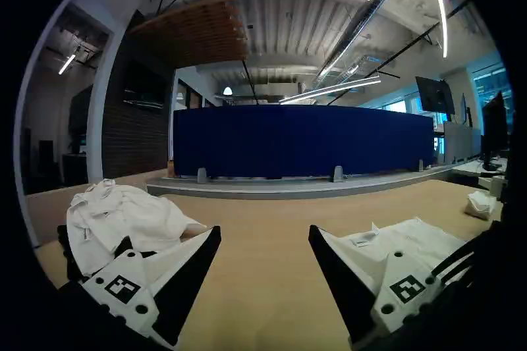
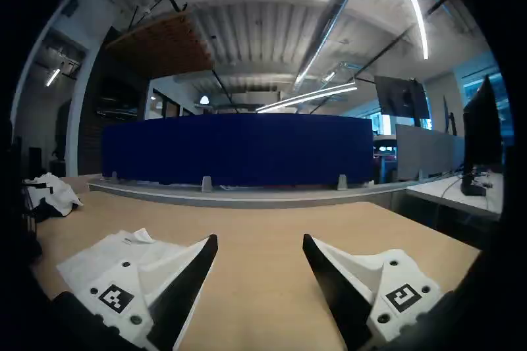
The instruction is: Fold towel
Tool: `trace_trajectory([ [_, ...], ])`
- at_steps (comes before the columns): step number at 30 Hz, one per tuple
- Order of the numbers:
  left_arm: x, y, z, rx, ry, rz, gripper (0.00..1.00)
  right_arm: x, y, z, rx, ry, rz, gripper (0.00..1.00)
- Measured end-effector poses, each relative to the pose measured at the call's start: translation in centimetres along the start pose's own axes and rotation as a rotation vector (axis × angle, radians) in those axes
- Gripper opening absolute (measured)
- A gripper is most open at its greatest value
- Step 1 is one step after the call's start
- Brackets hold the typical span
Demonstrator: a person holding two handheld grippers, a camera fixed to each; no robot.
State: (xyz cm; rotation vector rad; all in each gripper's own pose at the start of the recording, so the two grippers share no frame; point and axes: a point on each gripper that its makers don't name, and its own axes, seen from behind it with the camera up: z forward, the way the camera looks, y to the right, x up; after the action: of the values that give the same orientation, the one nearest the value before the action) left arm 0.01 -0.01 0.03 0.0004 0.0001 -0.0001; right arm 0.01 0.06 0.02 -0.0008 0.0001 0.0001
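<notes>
A crumpled white towel (image 1: 122, 216) lies heaped on the wooden table at the left of the left gripper view; it appears far off at the left edge in the right gripper view as a white heap (image 2: 56, 194). A flat folded white towel (image 1: 402, 236) lies to the right, behind my left gripper's right finger, and also sits behind my right gripper's left finger as a flat white cloth (image 2: 112, 249). My left gripper (image 1: 265, 240) is open just above the table with nothing between its fingers. Over bare wood, my right gripper (image 2: 259, 245) is open too.
The wooden table (image 1: 277, 219) ends at a grey ledge and a blue partition (image 1: 296, 140). A small crumpled white cloth (image 1: 481, 204) lies at the far right. Desks with monitors (image 2: 477, 134) stand to the right.
</notes>
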Motion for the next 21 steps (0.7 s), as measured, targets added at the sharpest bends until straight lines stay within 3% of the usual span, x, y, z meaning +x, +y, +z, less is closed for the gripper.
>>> trace_trajectory([
  [5, 0.1, -0.7, 0.5, 0.024, -0.003, -0.005, 0.99, 0.1, 0.5, 0.2, -0.016, -0.005, -0.009, 1.00],
  [8, 1.3, -1.5, 0.7, 0.052, -0.007, -0.012, 0.99, 0.9, 0.5, 0.3, -0.025, -0.020, -0.018, 1.00],
  [15, 7.5, -1.5, 0.8, 0.042, 0.012, -0.050, 0.99, 6.0, -0.3, -0.3, -0.026, -0.007, -0.004, 1.00],
  [21, 12.8, -0.9, 0.4, 0.018, 0.005, -0.037, 0.99, 11.4, -0.4, -0.7, -0.035, -0.019, -0.022, 1.00],
])
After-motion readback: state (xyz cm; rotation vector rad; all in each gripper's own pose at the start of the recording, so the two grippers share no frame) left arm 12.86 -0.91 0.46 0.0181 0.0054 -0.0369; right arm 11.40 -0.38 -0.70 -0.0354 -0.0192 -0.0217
